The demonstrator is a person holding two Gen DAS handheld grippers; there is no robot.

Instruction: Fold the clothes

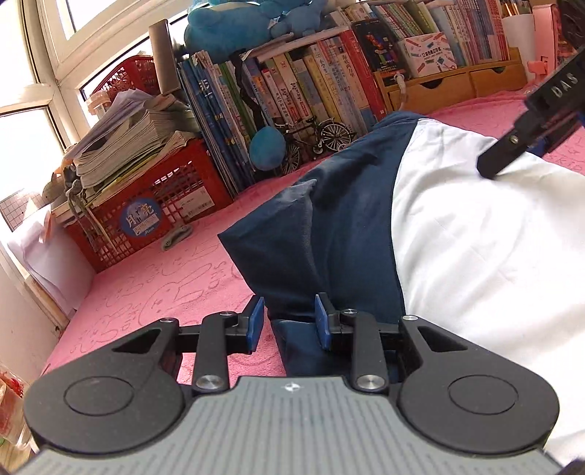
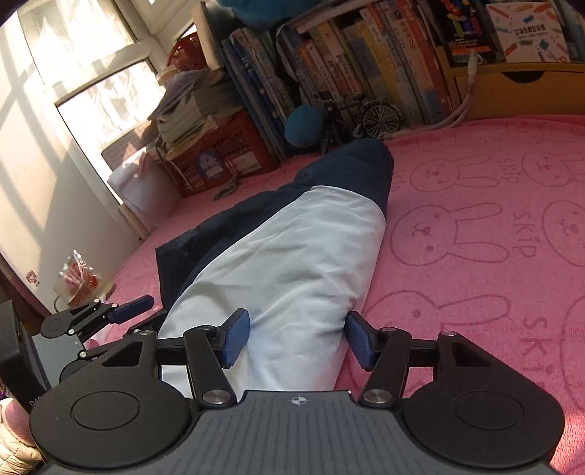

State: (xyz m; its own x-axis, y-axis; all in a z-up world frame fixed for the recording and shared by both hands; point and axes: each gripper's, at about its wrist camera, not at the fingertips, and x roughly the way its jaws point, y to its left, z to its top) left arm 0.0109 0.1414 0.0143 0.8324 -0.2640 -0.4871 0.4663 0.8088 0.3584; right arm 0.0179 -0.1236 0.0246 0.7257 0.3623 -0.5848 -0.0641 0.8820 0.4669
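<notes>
Papers (image 1: 128,142) heaped on red crate (image 1: 153,215); both claws (image 1: 289,321) (image 2: 298,338) spread, straddling garment (image 2: 292,263)

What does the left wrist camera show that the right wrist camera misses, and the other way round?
Only the left wrist view shows the blue plush toy on top of the books, and the navy part of the garment between the left gripper fingers. Only the right wrist view shows the bunny prints reading SKIP and a red-and-clear packet by the wall. Both show the navy-and-white garment, pink blanket, red crate, toy bicycle and books.
</notes>
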